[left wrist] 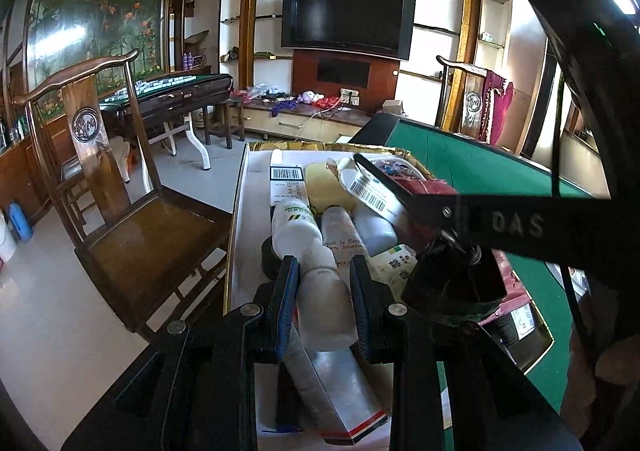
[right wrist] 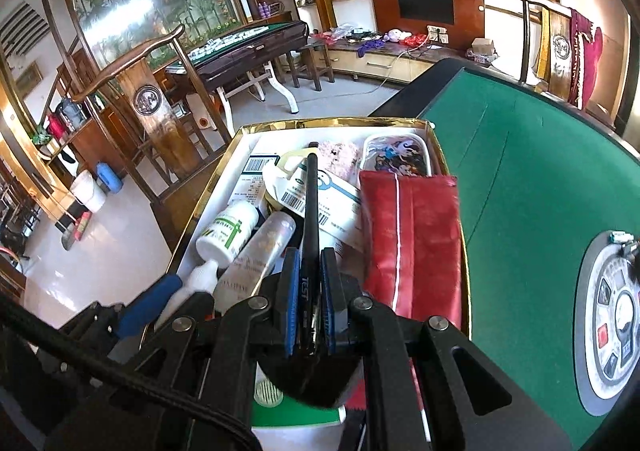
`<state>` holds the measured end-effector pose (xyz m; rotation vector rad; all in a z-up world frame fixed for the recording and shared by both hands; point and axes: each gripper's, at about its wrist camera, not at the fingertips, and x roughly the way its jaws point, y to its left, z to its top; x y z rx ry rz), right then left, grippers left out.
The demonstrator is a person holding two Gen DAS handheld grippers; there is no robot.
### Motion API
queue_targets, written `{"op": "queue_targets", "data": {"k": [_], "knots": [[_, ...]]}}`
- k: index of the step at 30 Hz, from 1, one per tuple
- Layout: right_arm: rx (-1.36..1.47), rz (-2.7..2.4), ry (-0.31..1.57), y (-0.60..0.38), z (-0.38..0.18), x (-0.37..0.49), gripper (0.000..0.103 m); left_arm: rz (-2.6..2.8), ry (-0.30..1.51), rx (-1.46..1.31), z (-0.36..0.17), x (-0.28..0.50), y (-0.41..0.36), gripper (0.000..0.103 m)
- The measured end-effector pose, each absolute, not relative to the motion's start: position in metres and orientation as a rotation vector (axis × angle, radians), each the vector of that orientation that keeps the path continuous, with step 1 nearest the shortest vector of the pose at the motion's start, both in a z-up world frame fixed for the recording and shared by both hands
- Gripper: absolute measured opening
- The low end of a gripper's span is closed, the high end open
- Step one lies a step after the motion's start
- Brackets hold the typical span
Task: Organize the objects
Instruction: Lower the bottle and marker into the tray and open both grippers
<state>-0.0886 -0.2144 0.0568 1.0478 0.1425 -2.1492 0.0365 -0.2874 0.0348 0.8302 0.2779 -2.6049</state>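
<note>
A gold-rimmed white box (left wrist: 240,187) (right wrist: 240,133) on the green table holds bottles, cartons, a red pouch (right wrist: 412,235) and a picture tin (right wrist: 398,153). My left gripper (left wrist: 324,307) is shut on a small white bottle (left wrist: 324,303) low over the box's near end. My right gripper (right wrist: 310,303) is shut on a flat black tool (right wrist: 310,219) with a long thin strip reaching over the box; it shows in the left wrist view (left wrist: 400,187) too. A white bottle with a green label (right wrist: 228,229) and a clear bottle (right wrist: 264,251) lie beside it.
The green felt table (right wrist: 532,179) stretches right, with a round control panel (right wrist: 616,315) in it. A wooden chair (left wrist: 120,187) stands left of the box, another chair (right wrist: 560,39) at the table's far side. A mahjong table (left wrist: 172,91) and TV wall lie beyond.
</note>
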Motion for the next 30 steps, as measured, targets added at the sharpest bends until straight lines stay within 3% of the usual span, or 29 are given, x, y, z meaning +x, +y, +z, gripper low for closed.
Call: {"op": "queue_targets", "data": {"k": [21,24,29,30], "knots": [[1.042,-2.114,0.194,-0.230,0.059,-0.083,0.009,-2.587,0.229,0.790,0.037,0.043,-0.279,0.024],[1.045,-2.104,0.170,-0.227,0.061,-0.083,0.009,-2.586,0.222,0.792,0.037,0.043,-0.278,0.029],[1.032,-2.100,0.144,-0.221,0.065,-0.078,0.009,-2.581,0.183,0.761,0.043,0.048,-0.271,0.053],[1.027,-2.102,0.137,-0.219,0.066,-0.077,0.009,-2.581,0.180,0.746,0.045,0.050,-0.269,0.054]]}}
